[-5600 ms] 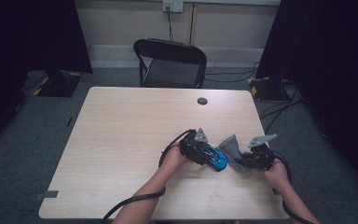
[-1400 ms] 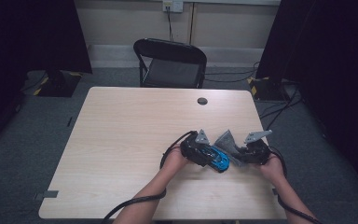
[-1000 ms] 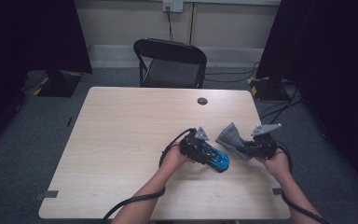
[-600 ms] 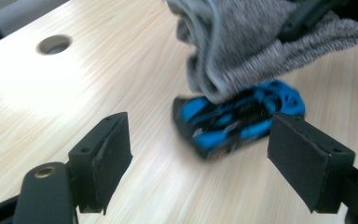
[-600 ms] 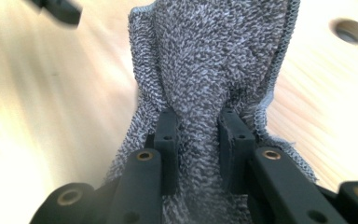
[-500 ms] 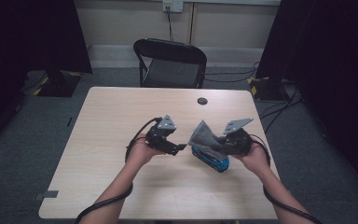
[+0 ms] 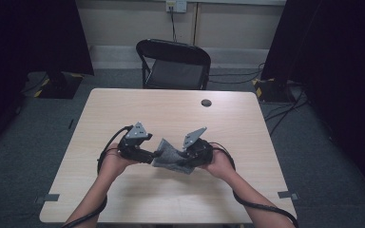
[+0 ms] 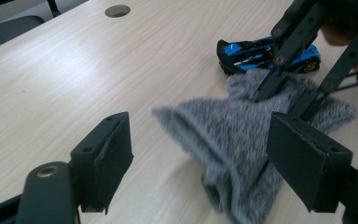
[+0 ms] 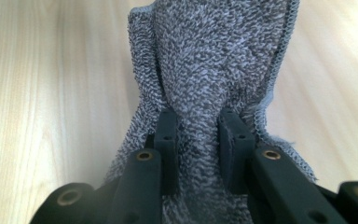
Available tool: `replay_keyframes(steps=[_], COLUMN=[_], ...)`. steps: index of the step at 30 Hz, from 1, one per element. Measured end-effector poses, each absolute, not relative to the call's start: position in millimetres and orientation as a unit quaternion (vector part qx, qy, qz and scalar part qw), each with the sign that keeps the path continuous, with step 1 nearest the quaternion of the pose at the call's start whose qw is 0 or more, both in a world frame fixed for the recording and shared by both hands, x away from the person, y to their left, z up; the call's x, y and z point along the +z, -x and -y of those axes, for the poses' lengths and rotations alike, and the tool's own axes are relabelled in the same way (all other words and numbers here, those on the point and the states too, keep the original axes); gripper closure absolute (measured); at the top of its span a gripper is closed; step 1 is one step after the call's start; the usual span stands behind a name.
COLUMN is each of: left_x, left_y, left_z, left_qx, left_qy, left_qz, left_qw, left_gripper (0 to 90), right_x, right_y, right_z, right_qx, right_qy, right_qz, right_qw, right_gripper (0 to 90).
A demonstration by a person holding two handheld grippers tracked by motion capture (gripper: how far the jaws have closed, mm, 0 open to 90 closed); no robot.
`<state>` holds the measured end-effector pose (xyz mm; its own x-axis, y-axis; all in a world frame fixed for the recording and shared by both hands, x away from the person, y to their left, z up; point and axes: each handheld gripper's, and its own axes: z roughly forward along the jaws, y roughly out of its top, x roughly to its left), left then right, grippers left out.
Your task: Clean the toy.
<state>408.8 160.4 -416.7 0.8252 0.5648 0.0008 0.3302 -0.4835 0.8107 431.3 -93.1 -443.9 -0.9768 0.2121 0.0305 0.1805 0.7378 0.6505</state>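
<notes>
While the grey cloth [image 7: 171,156], now lifted off the blue toy car [image 8: 268,55], is being clamped low-centre by the right hand-held gripper [image 9: 198,135], it is being approached by the left hand-held gripper [image 8: 200,154], jaws apart, likely for a two-handed grip.

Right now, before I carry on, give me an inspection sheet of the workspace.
Surface: wooden table, round grommet hole.
Job's things: grey cloth bunched and lifted; blue toy car on the table just behind it.
Clutter: nothing seen.
Grippers: right gripper shut on the cloth; left gripper open, the cloth's free end between its jaws, not pinched.
Cables: one black cable trailing from each gripper.
Surroundings: black folding chair, dark curtains, wall outlet.
</notes>
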Motion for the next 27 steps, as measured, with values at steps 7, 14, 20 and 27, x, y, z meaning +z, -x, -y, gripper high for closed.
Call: replay_keyframes(steps=[7, 14, 20, 27], left_x=[-432.2, -449.5, -457.6, -449.9], left_y=[-408.4, -410.8, -408.4, -406.5], left_z=[-154.8, -142.9, -134.8, -134.3], left_qx=[0.117, 0.096, 0.088, 0.094], left_qy=[-0.865, -0.881, -0.889, -0.893], left_qz=[-0.252, -0.228, -0.226, -0.203], left_qw=[0.418, 0.403, 0.389, 0.39], left_gripper=[25.5, 31.2, 33.4, 33.2], right_x=[-462.1, -464.3, -451.4, -446.0], right_y=[-427.2, -430.9, -434.8, -443.1], right_z=[71.8, 81.9, 111.1, 153.0], right_qx=[0.332, 0.342, 0.369, 0.388], right_qy=[-0.083, -0.111, -0.155, -0.261], right_qz=[-0.939, -0.933, -0.915, -0.879], right_qw=[0.013, 0.012, 0.043, 0.089], right_gripper=[67.6, 50.7, 32.6, 23.1])
